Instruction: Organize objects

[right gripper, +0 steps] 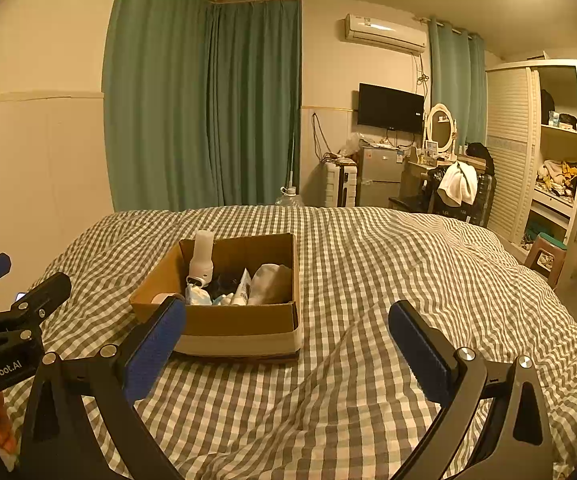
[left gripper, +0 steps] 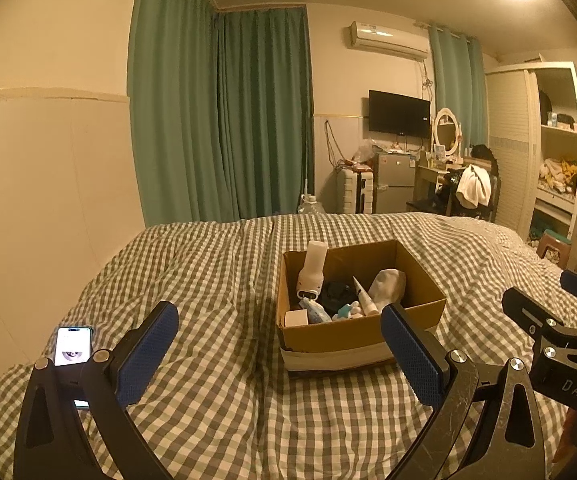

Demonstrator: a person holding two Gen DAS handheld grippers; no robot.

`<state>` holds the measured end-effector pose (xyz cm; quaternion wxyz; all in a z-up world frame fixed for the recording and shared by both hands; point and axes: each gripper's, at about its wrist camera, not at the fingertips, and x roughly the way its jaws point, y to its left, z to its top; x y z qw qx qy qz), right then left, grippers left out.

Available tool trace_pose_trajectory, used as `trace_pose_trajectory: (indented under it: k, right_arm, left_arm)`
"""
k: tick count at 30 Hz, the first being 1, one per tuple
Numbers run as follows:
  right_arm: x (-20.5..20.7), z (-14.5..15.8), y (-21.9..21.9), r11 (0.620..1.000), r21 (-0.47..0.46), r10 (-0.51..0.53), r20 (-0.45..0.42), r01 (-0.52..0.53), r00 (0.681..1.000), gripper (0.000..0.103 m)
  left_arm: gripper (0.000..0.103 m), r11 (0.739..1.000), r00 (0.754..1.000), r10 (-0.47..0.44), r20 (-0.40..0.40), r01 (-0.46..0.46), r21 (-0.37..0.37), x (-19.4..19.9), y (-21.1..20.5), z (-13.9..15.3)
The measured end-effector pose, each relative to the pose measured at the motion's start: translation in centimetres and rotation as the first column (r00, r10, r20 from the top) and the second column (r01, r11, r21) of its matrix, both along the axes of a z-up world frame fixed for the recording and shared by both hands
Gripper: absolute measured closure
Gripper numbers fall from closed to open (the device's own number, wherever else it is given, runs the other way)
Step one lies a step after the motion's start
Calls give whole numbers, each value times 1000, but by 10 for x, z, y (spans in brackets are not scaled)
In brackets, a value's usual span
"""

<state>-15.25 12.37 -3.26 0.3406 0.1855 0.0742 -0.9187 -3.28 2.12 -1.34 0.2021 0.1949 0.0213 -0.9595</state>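
- Cardboard box (left gripper: pixel 362 330) is sitting on the checked bedspread (left gripper: pixel 216 272), holding jumbled items that are hard to identify.
- Left gripper (left gripper: pixel 284 346) is hovering wide open, empty, before the box.
- Right gripper (right gripper: pixel 288 340) is hovering wide open, empty, right of the box.
- Phone (left gripper: pixel 73 346), left of the box, is half hidden.

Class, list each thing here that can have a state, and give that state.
Box: open, holding items.
Phone: screen lit, lying on the bed.
Curtains: drawn shut.
TV: off.
Wardrobe: open.
Left gripper: open, empty.
Right gripper: open, empty.
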Motion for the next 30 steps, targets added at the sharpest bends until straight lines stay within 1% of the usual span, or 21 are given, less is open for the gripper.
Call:
trace_pose_trajectory:
  k: [30]
  right_arm:
    - [0,-6,-7,1000,19,7,14,-7,1000,1]
  left_arm:
    - [0,1000,1000,24,15,-24,-1,-2,0,-2]
